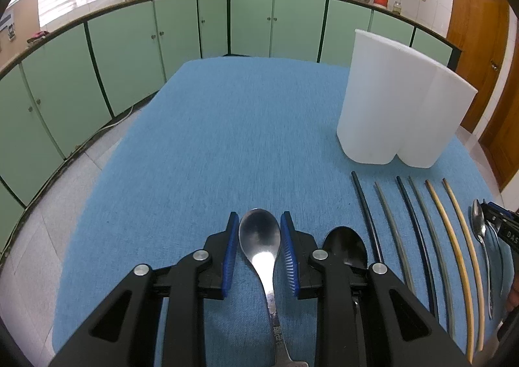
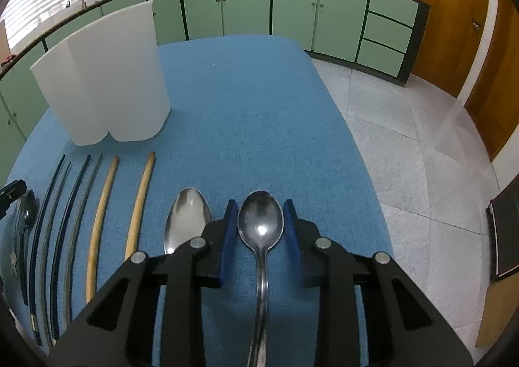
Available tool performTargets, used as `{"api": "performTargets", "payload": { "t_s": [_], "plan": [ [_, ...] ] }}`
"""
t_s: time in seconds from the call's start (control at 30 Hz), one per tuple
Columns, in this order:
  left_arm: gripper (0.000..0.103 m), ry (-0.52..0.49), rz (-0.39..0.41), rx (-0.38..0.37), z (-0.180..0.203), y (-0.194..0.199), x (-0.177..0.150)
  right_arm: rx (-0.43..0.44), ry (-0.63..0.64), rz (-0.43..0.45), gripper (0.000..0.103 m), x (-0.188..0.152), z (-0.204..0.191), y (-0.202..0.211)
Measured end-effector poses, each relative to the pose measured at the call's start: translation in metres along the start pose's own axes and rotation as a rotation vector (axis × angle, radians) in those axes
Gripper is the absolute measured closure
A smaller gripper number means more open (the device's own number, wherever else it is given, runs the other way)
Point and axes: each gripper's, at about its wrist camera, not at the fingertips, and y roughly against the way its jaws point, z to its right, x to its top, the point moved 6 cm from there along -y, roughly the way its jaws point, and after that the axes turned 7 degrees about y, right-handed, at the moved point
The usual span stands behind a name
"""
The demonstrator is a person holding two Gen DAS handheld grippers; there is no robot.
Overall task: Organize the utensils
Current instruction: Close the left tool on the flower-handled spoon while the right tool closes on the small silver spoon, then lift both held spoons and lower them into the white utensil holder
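Note:
Utensils lie in a row on the blue tablecloth [image 1: 227,140]. In the left wrist view, my left gripper [image 1: 259,230] is open, its blue pads on either side of a silver spoon [image 1: 259,237] lying on the cloth. A black spoon [image 1: 345,245] lies just right of it, then several chopsticks [image 1: 421,237]. In the right wrist view, my right gripper [image 2: 260,221] is open around the bowl of a dark steel spoon [image 2: 260,221]. Another silver spoon [image 2: 188,217] lies to its left. A white two-lobed holder [image 1: 399,101] stands behind the chopsticks; it also shows in the right wrist view [image 2: 103,75].
Green cabinets [image 1: 129,52] with a worktop curve behind the table. The table's right edge [image 2: 356,156] drops to a tiled floor [image 2: 421,156]. A wooden door [image 2: 454,10] is at the right. A dark framed object [image 2: 506,230] stands on the floor.

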Motion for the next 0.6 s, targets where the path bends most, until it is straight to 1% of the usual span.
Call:
{"api": "performTargets", "payload": {
  "t_s": [0.07,0.3,0.5,0.6],
  "plan": [
    [0.077,0.000,0.017,-0.002,0.000,0.005,0.000,0.003,-0.007,0.028,0.076,-0.001,0.001,0.008],
    [0.077,0.006,0.101,-0.040,0.003,0.029,-0.001,0.025,0.017,0.170,0.076,-0.004,-0.007,0.054],
    [0.077,0.008,0.192,-0.068,0.004,0.053,0.002,0.053,0.014,0.272,0.076,0.006,-0.005,0.090],
    [0.077,0.018,0.235,-0.087,0.003,0.065,0.006,0.078,0.005,0.306,0.076,0.009,-0.004,0.104]
  ]
}}
